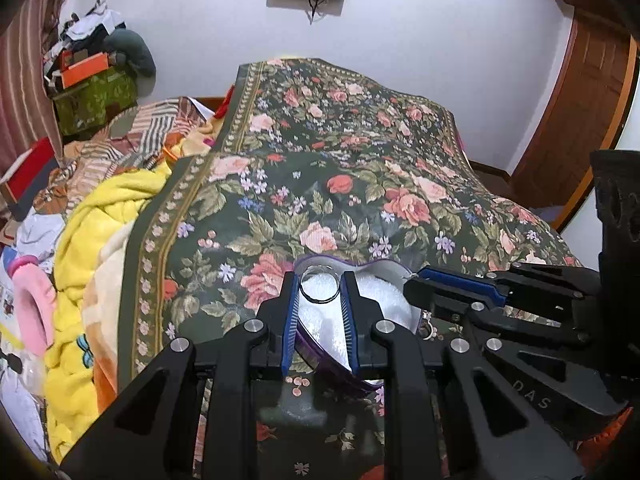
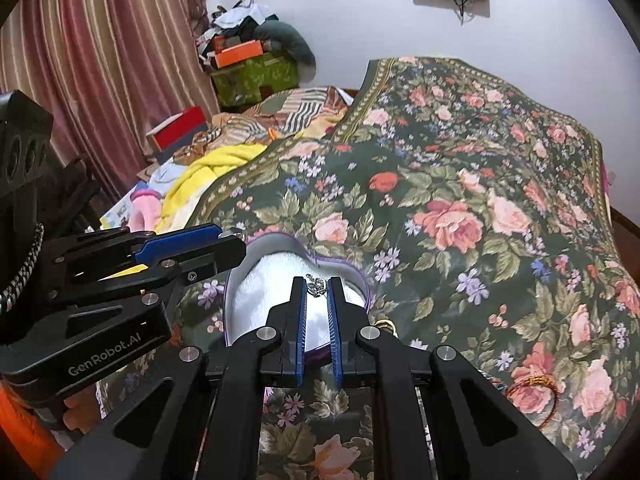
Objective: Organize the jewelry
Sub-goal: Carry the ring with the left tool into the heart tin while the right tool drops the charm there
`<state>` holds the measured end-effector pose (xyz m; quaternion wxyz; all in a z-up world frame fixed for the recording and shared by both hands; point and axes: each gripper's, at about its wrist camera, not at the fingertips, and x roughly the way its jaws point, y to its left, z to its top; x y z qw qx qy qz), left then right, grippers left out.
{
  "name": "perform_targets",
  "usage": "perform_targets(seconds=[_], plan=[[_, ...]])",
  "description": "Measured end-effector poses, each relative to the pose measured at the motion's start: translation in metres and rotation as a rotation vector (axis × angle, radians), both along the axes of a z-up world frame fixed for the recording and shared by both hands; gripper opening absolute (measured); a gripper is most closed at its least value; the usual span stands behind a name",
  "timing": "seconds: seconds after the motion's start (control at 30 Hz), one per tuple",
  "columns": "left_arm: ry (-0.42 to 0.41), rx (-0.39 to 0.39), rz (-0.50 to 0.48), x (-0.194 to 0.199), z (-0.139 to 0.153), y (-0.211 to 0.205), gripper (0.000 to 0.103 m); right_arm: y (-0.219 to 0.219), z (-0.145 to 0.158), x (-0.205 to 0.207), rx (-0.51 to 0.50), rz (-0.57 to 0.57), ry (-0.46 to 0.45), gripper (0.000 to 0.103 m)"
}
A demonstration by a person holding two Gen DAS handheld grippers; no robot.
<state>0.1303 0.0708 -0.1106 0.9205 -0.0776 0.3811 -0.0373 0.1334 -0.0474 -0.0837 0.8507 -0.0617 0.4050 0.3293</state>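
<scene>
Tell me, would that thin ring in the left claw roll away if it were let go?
Probably. The ring is a thin round hoop, likely light, so it could roll on a hard surface. Over the heart-shaped box, the soft white lining would likely stop it.

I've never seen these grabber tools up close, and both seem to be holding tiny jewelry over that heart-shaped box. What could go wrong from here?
1. The left gripper pinches a thin ring only at its edges; it could slip and vanish into the busy floral bedspread.
2. The right gripper holds a small silver charm at its fingertips, an easy drop.
3. Both tools crowd over the heart-shaped box and could collide.
</scene>
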Motion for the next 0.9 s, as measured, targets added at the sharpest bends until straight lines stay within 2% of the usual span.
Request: perform_targets(seconds=[0.2,0.43,0.5,0.57,0.63,0.9], plan=[[0.01,-0.006,-0.012,0.001,-0.003,-0.002,0.02,0.004,-0.008,0.002,-0.009,0.019,0.032,0.009],[0.004,-0.005,-0.006,-0.002,0.001,-0.001,0.02,0.008,-0.009,-0.002,-0.024,0.039,0.024,0.009],[0.001,-0.006,0.001,-0.003,0.003,0.001,0.02,0.01,-0.009,-0.002,-0.032,0.042,0.028,0.011],[-0.001,-0.006,0.009,-0.005,0.005,0.003,0.02,0.01,-0.008,-0.002,-0.035,0.04,0.027,0.022],[-0.004,-0.007,0.017,-0.008,0.008,0.005,0.02,0.009,-0.006,-0.003,-0.036,0.035,0.017,0.025],[-0.021,0.016,0.029,-0.018,0.022,0.003,0.02,-0.008,0.017,-0.007,-0.011,-0.012,-0.025,0.025]])
